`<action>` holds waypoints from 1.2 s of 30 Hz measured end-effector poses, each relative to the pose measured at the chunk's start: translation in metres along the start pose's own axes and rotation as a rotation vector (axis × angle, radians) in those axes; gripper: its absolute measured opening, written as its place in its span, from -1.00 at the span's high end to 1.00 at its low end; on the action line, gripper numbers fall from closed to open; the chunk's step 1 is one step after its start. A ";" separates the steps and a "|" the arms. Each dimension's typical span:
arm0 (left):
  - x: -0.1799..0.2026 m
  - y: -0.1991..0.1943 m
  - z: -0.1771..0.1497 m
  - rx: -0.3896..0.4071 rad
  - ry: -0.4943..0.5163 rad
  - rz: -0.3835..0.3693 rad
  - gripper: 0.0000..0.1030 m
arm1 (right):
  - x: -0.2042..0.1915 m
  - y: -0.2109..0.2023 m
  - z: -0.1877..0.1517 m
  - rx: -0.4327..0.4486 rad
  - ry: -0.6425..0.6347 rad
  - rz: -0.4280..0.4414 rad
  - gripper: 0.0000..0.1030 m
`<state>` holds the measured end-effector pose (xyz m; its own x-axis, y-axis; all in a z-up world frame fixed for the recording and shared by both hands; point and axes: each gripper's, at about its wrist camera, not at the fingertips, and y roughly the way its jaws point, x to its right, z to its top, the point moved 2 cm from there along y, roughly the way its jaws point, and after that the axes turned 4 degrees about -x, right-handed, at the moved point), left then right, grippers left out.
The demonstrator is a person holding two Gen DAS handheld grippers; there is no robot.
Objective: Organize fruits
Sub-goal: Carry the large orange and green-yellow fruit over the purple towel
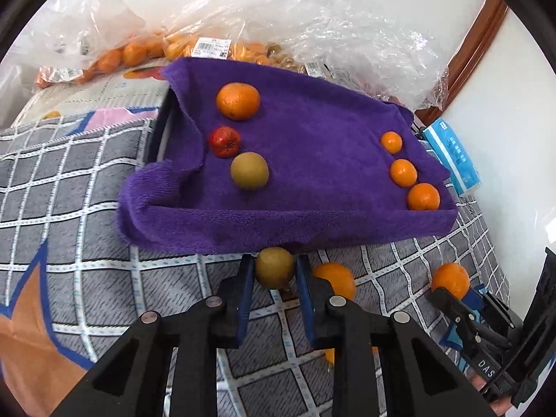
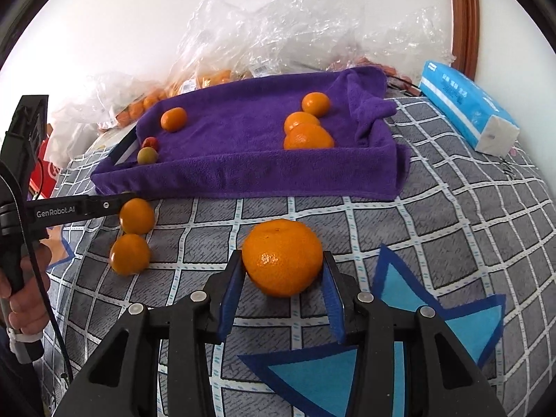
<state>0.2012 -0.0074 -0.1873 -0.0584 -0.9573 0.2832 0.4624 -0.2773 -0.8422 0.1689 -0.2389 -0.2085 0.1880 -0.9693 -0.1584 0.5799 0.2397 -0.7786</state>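
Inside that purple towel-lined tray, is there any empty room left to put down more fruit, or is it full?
Plenty of room. The middle of the purple towel is bare, between the left cluster of big orange, red fruit and brown pear, and the row of three small oranges along the right edge. Those two sides are crowded; the strip along the near wall is also free.

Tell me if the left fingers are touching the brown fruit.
Touching. The left wrist view shows the left gripper shut on the brown fruit, both blue fingers pressed against its sides, no gap.

White wall (image 2: 139, 34), brown wooden frame (image 2: 465, 17)
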 end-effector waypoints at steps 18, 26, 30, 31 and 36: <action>-0.010 -0.097 -0.023 0.128 -0.010 0.045 0.55 | -0.010 -0.079 0.023 0.128 0.057 -0.030 0.17; -0.009 -0.122 -0.021 0.166 -0.011 0.044 0.55 | -0.015 -0.101 0.035 0.164 0.060 -0.030 0.17; -0.007 -0.129 -0.017 0.180 -0.004 0.042 0.55 | -0.018 -0.108 0.041 0.176 0.061 -0.035 0.17; -0.006 -0.130 -0.015 0.182 -0.002 0.041 0.55 | -0.018 -0.110 0.042 0.179 0.062 -0.034 0.17; -0.007 -0.133 -0.010 0.185 -0.002 0.046 0.55 | -0.021 -0.114 0.050 0.189 0.063 -0.039 0.17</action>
<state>0.1317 0.0348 -0.0820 -0.0322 -0.9684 0.2474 0.6192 -0.2136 -0.7556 0.1386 -0.2429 -0.0864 0.1164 -0.9781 -0.1726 0.7252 0.2024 -0.6581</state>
